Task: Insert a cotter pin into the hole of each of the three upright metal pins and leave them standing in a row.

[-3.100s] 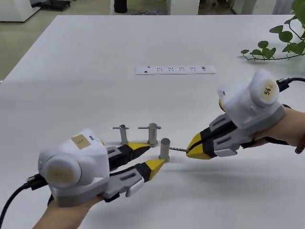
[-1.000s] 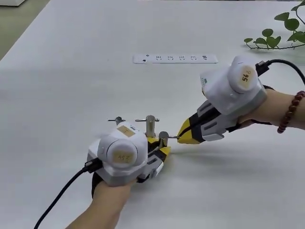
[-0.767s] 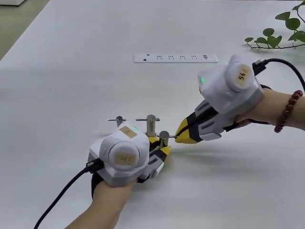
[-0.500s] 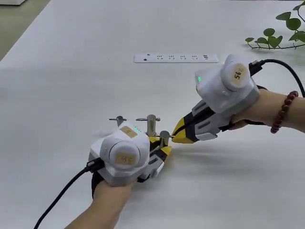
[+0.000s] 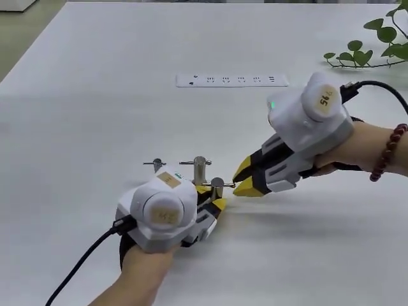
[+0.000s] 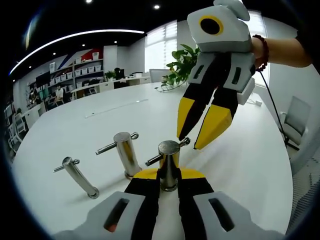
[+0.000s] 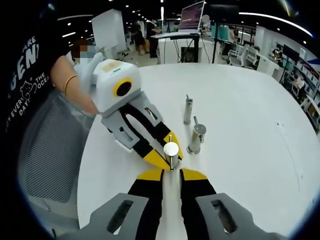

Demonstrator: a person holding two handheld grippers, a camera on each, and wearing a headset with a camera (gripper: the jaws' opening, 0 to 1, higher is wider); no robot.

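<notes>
On the table, your left claw is clenched on the near pin, cotter through its hole. Your right claw is parted, tips just beside the cotter's loop. Alongside stand the middle pin and far pin.

White worktable; power strip at far centre, leafy plant far right. Open-plan office beyond: shelving, bright window, recessed ceiling lights.
</notes>
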